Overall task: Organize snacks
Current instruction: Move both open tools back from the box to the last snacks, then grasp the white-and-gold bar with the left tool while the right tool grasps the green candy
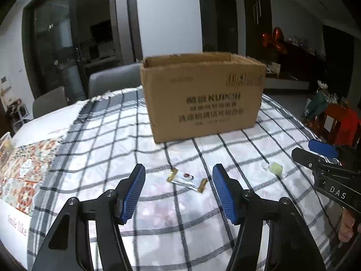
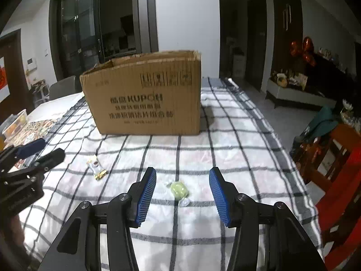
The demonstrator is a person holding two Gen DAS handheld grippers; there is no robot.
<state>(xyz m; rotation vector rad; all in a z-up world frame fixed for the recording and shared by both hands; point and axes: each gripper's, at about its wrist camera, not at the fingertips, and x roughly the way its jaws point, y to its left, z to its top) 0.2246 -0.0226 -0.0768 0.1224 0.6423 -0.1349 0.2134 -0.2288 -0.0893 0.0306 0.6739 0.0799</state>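
Note:
A white snack bar with gold ends (image 1: 187,180) lies flat on the checked tablecloth (image 1: 126,135), just beyond my left gripper (image 1: 179,176), whose blue pads stand open with nothing between them. A pale green wrapped sweet (image 2: 179,189) lies on the cloth between the open fingers of my right gripper (image 2: 182,177), untouched by either pad. The sweet (image 1: 276,169) also shows in the left wrist view, and the bar (image 2: 97,166) in the right wrist view. Behind both stands an open brown cardboard box (image 1: 203,97) (image 2: 146,94).
A patterned mat (image 1: 24,169) and a clear container (image 2: 15,124) lie at the table's left. Grey chairs (image 1: 112,81) stand behind the table. To the right, past the table's edge, is a red and orange chair (image 2: 338,158).

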